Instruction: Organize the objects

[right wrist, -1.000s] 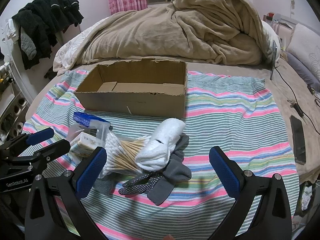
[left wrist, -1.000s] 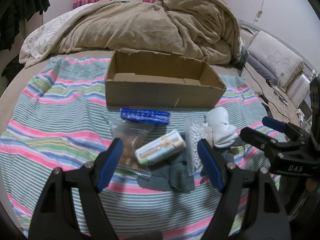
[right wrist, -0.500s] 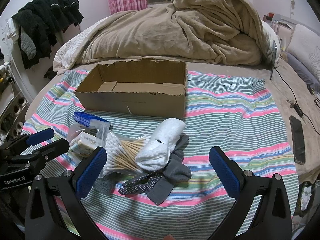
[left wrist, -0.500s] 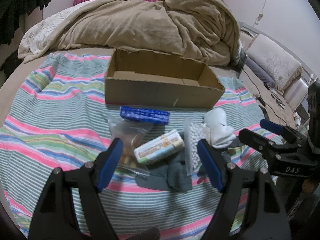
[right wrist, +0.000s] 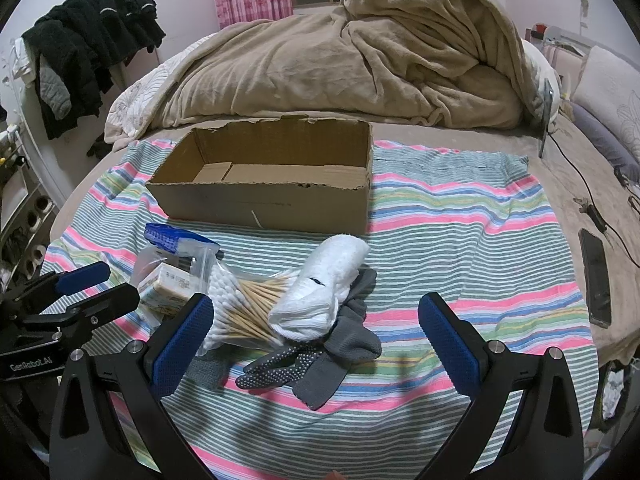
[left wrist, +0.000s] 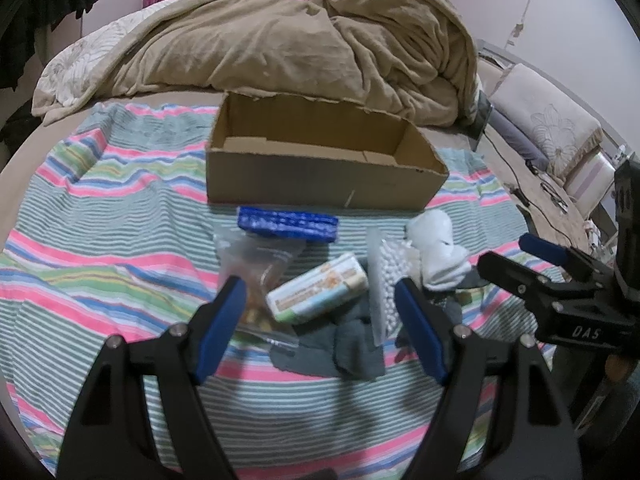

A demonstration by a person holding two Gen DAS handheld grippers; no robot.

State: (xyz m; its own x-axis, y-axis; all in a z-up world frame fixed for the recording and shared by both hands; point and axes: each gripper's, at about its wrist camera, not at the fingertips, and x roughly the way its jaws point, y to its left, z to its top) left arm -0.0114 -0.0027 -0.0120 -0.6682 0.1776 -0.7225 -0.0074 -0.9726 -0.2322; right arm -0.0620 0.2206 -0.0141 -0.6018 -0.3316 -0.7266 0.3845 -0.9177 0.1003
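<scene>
An open, empty cardboard box [left wrist: 320,176] [right wrist: 272,196] stands on a striped cloth [left wrist: 100,240] on the bed. In front of it lies a pile: a blue pack [left wrist: 288,226], a clear zip bag [left wrist: 256,264], a small wrapped packet [left wrist: 316,294], a bag of cotton swabs [right wrist: 248,308], a rolled white sock [right wrist: 324,284] and grey dotted gloves [right wrist: 320,360]. My left gripper [left wrist: 320,324] is open and empty just above the packet. My right gripper [right wrist: 316,344] is open and empty over the gloves and sock.
A heaped tan blanket [right wrist: 360,60] lies behind the box. A black phone [right wrist: 596,280] and cables [right wrist: 592,208] lie on the bed at the right. Dark clothes [right wrist: 80,52] hang at the left. Pillows [left wrist: 552,136] are at the far right.
The left gripper has shifted slightly, with the pile sitting a little lower and closer between its fingers. The right gripper has not visibly moved.
</scene>
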